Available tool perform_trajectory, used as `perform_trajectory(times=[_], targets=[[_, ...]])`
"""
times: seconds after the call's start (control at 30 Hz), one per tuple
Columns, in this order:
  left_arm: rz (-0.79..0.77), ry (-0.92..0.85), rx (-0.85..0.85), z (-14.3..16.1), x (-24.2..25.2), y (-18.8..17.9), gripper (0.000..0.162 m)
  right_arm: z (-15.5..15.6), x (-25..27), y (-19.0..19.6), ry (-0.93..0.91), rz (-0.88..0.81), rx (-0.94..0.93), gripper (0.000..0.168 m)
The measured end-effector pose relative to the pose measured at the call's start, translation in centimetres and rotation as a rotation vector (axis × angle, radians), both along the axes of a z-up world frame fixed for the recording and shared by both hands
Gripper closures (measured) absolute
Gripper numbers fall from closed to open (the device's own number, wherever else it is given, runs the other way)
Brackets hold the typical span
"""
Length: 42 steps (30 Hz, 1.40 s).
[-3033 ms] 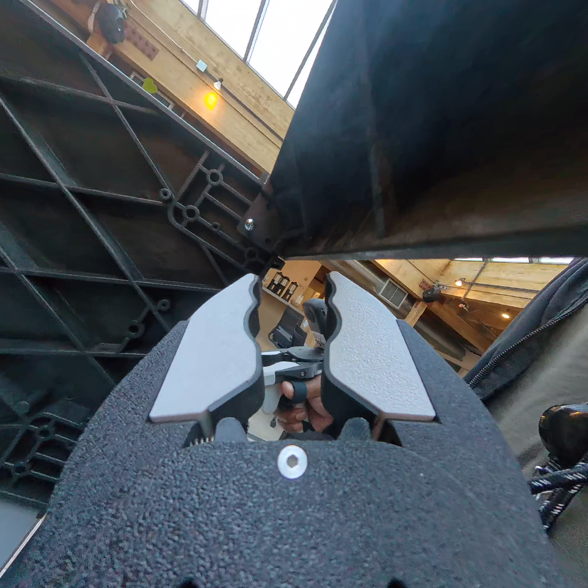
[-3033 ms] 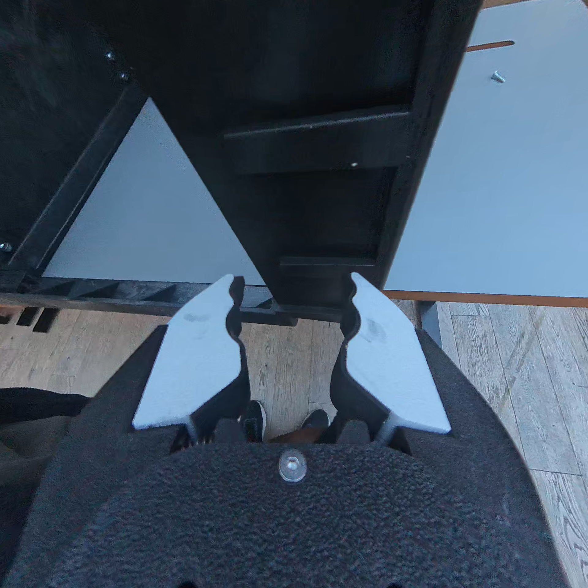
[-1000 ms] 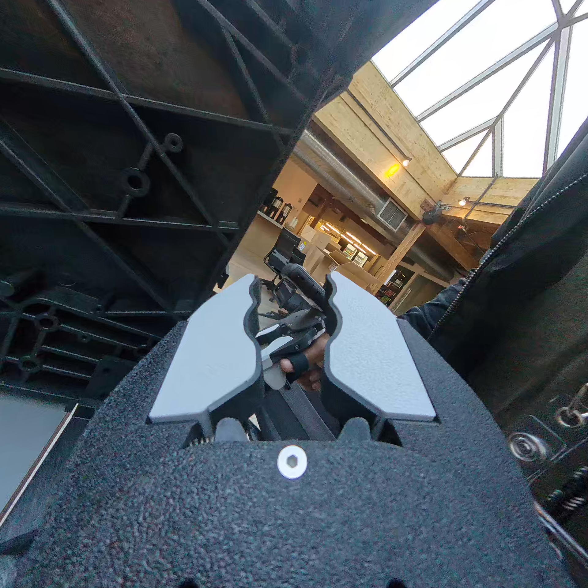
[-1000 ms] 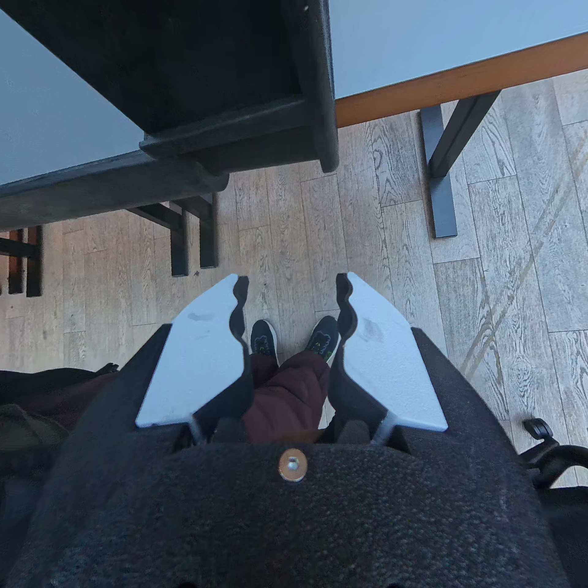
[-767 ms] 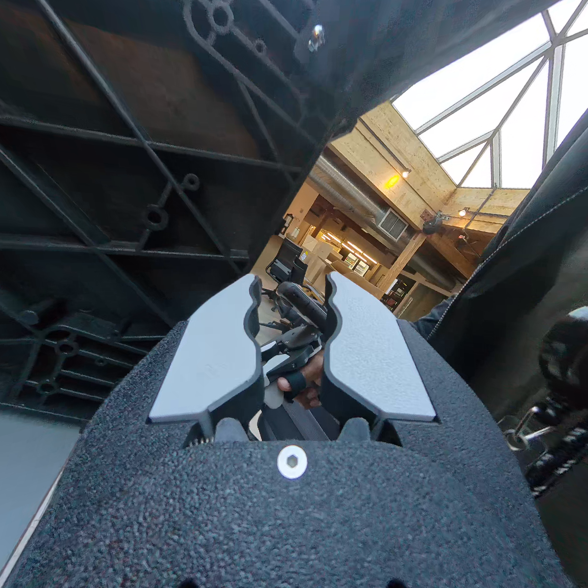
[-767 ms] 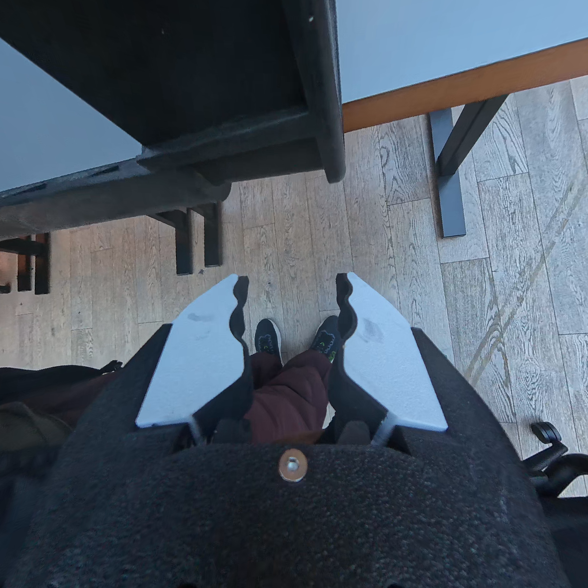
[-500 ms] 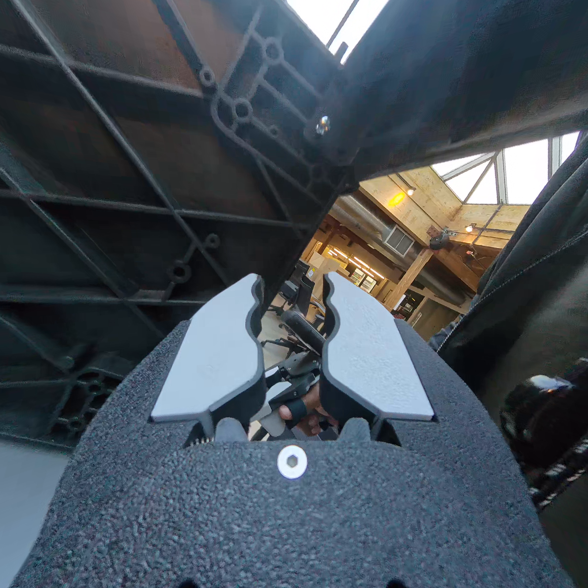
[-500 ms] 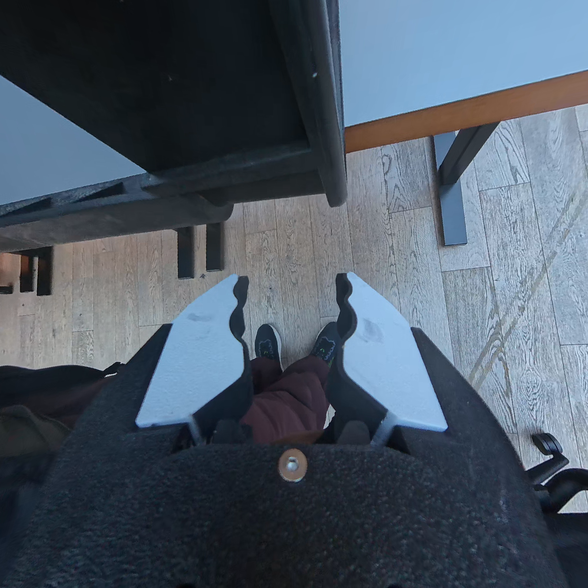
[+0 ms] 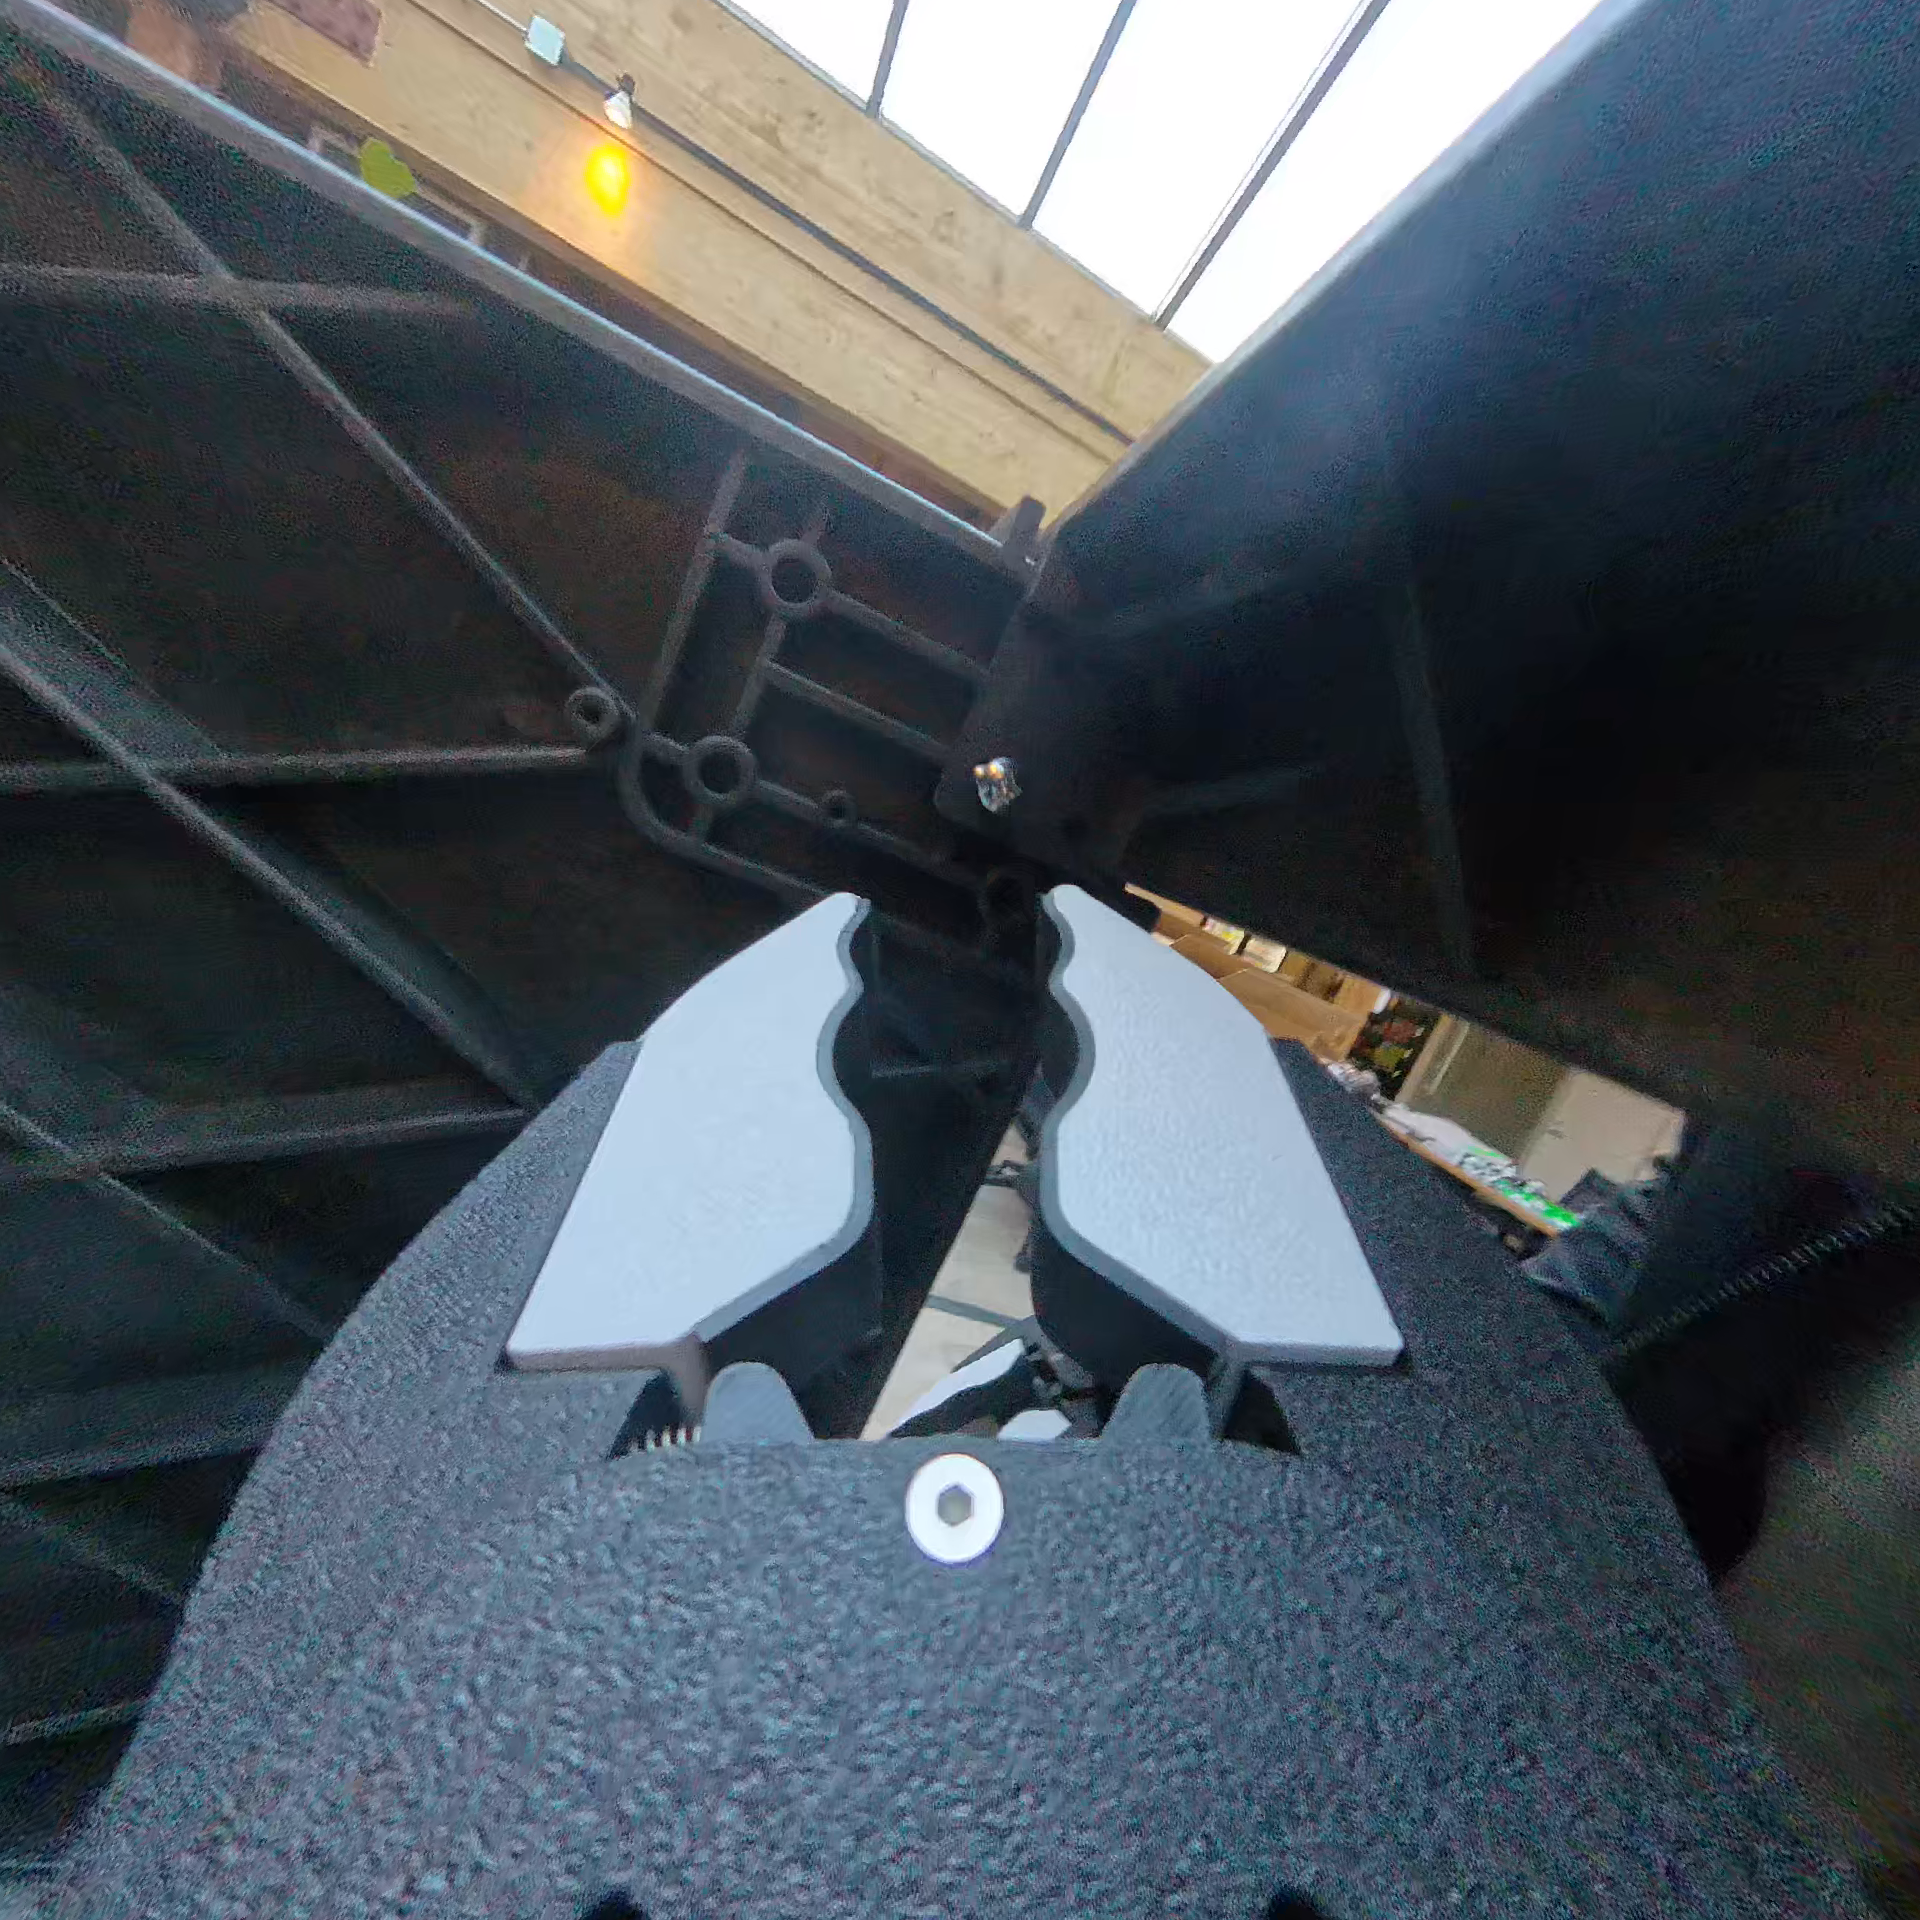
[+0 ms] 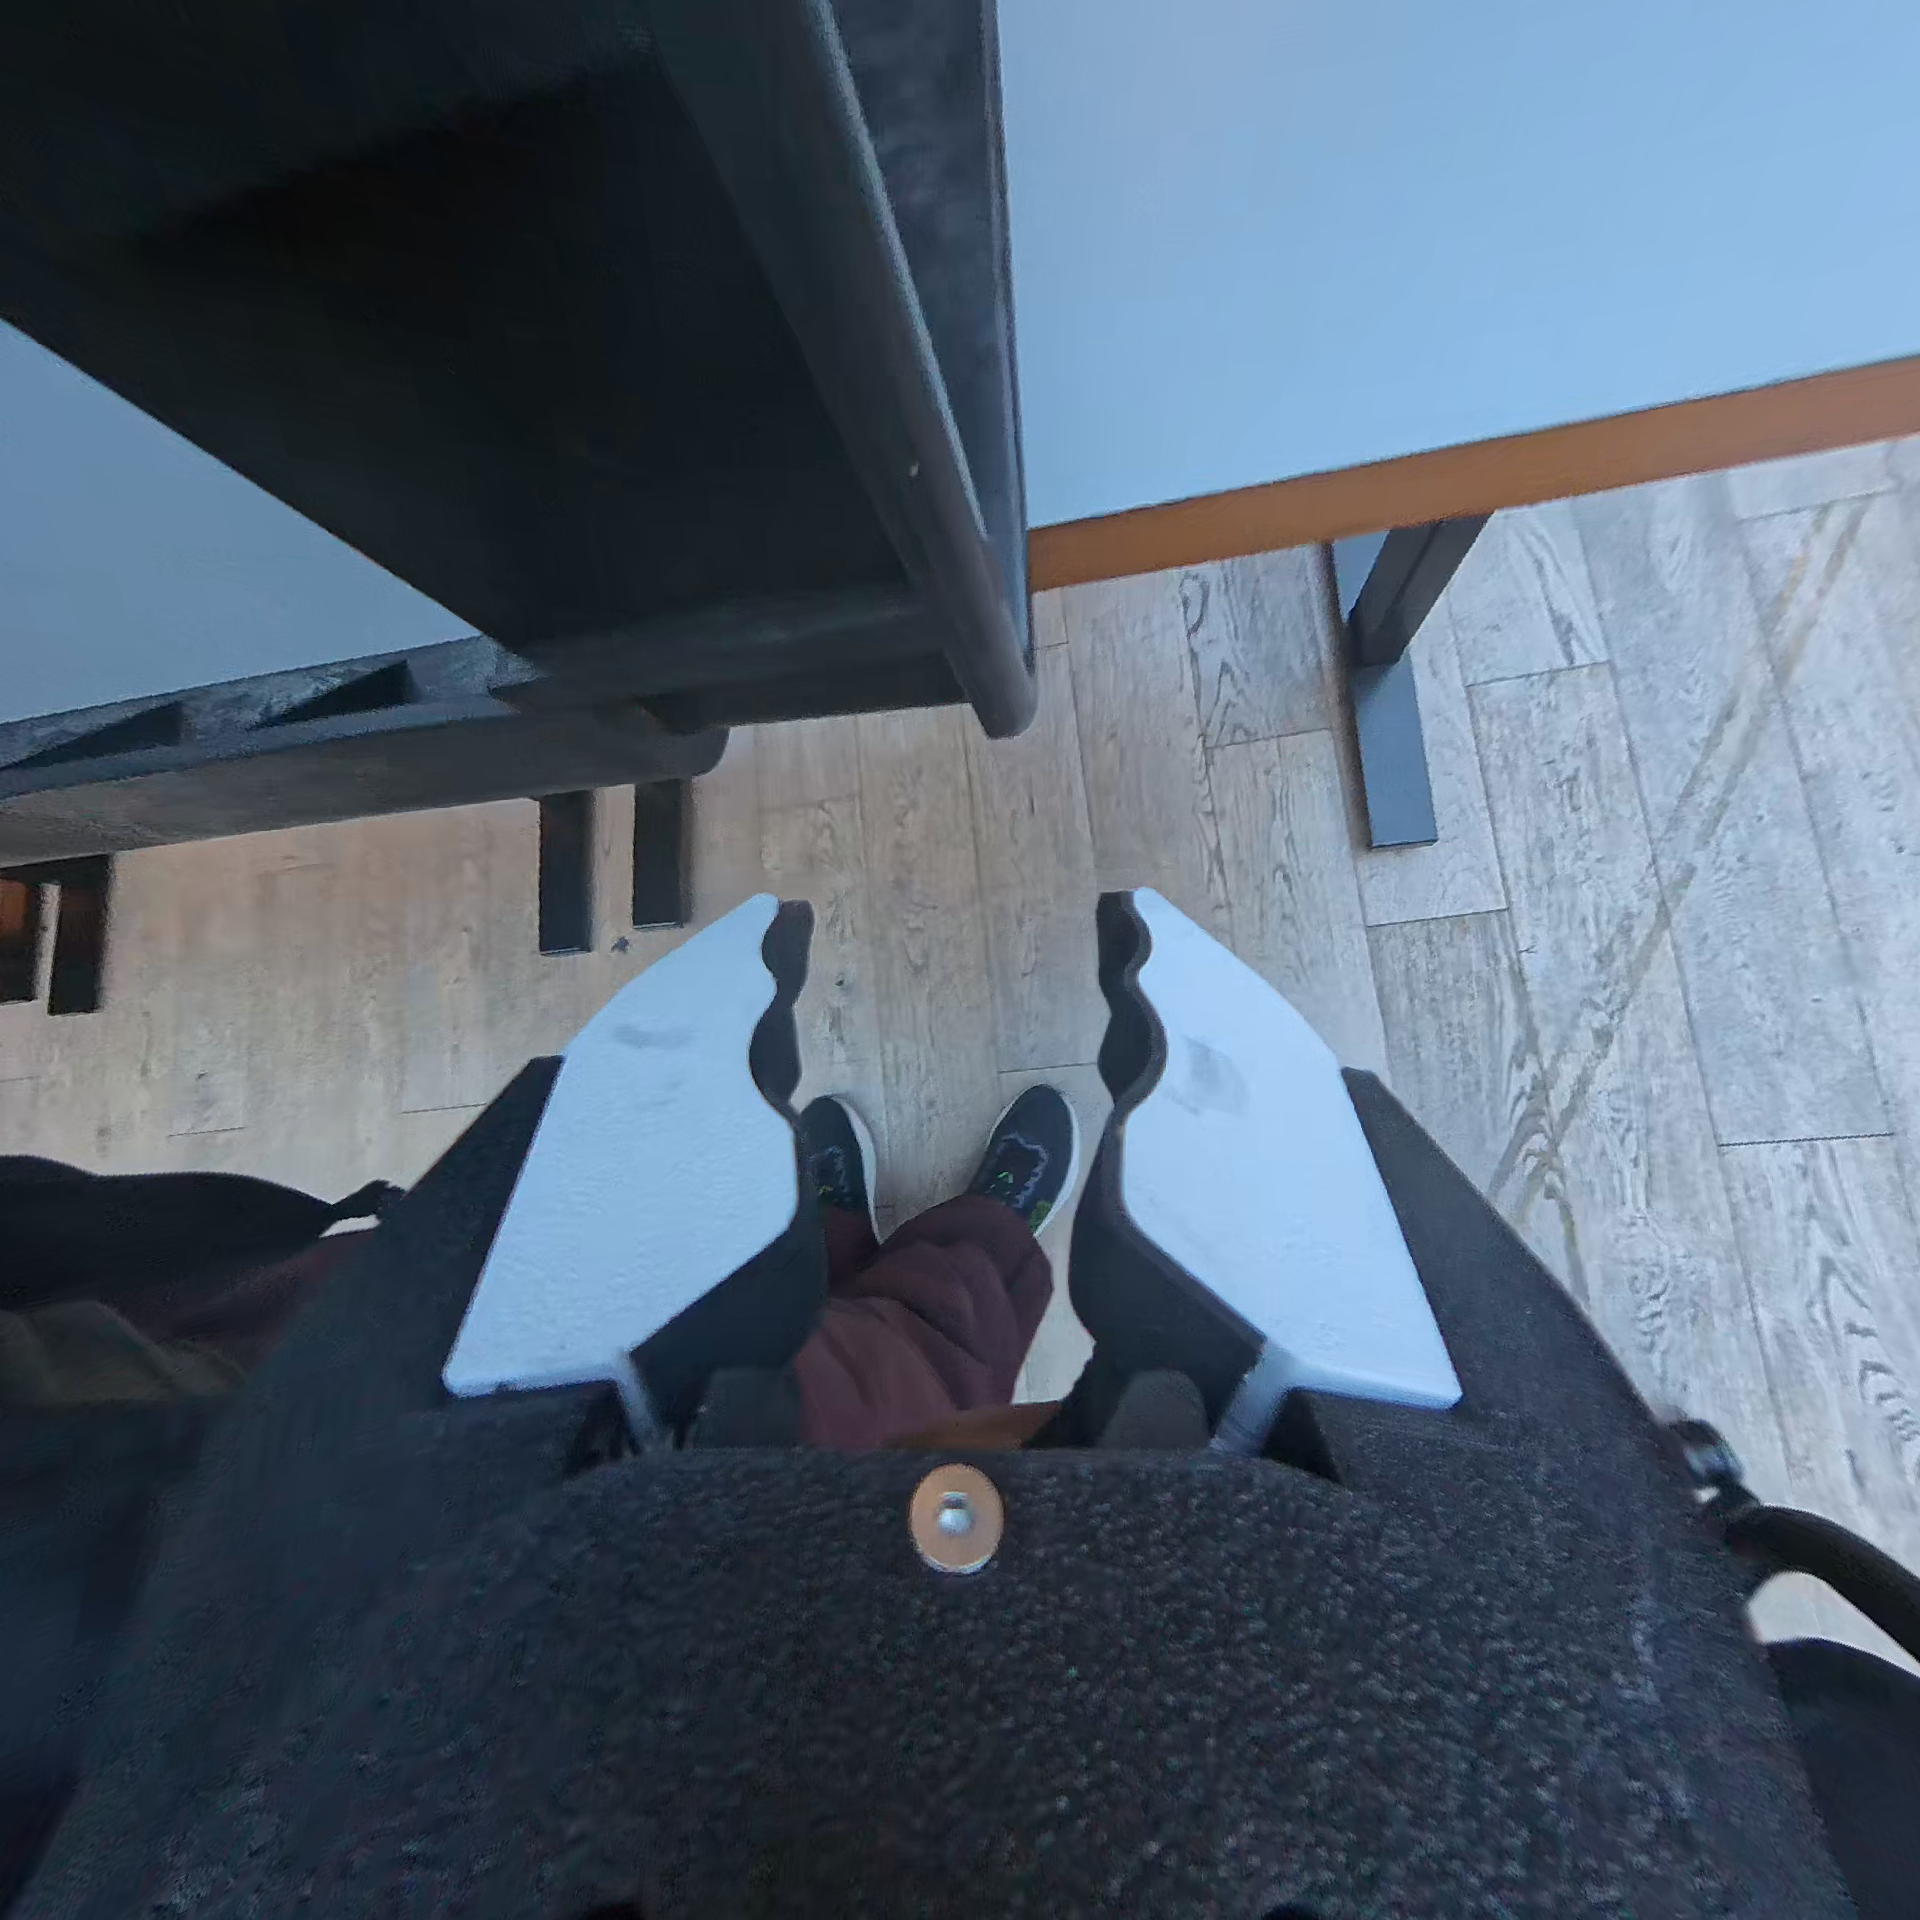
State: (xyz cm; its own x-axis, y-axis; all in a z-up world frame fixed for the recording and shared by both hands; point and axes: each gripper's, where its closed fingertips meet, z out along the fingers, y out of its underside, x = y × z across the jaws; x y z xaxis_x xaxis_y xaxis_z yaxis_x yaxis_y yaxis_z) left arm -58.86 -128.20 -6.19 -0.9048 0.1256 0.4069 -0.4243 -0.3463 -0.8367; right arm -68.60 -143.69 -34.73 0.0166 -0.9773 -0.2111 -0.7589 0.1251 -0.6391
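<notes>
Claws both empty: left claw [image 9: 951,914] part-open, tips at the ribbed black underside [image 9: 727,748] overhead, angled upward for access; right claw [image 10: 954,909] wide open above shoes [image 10: 935,1153], wooden floor [image 10: 1558,987], black frame [image 10: 623,364] on the counter [image 10: 1455,260] beyond.

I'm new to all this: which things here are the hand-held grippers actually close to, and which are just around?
Near the grippers: left hand-held gripper, open, tips by ribbed black panel; right hand-held gripper, open, empty, over wooden floor.
Just around: grey table, person's shoes, skylight, ceiling lamp.
</notes>
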Motion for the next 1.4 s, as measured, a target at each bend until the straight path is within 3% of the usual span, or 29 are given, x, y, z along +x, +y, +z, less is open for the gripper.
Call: perform_trajectory(times=[0.37,0.53,0.7,0.87,0.97,1.2,1.4], targets=[[0.022,-0.079,0.004,2.2,-0.4,-3.2,0.140,3.4,-0.6,-2.5,-0.046,-0.041,-0.056,0.110],[0.021,-0.121,0.038,2.3,-0.7,-4.0,0.141,6.4,0.3,-2.9,-0.096,-0.022,-0.086,0.109],[0.012,-0.124,0.037,2.6,-0.8,-4.4,0.149,12.8,2.6,-3.4,-0.252,0.044,-0.054,0.104],[0.026,-0.156,0.048,2.5,-0.7,-4.4,0.150,21.4,4.9,-3.2,-0.457,0.176,0.200,0.098],[0.038,-0.181,0.054,2.5,-0.7,-4.4,0.150,24.2,6.4,-1.8,-0.482,0.310,0.286,0.099],[0.068,-0.128,0.046,2.5,-0.6,-4.3,0.151,25.9,7.5,3.9,-0.476,0.610,0.434,0.126],[0.034,0.026,0.052,2.5,-0.5,-4.3,0.151,25.8,7.7,4.3,-0.457,0.588,0.432,0.118]])
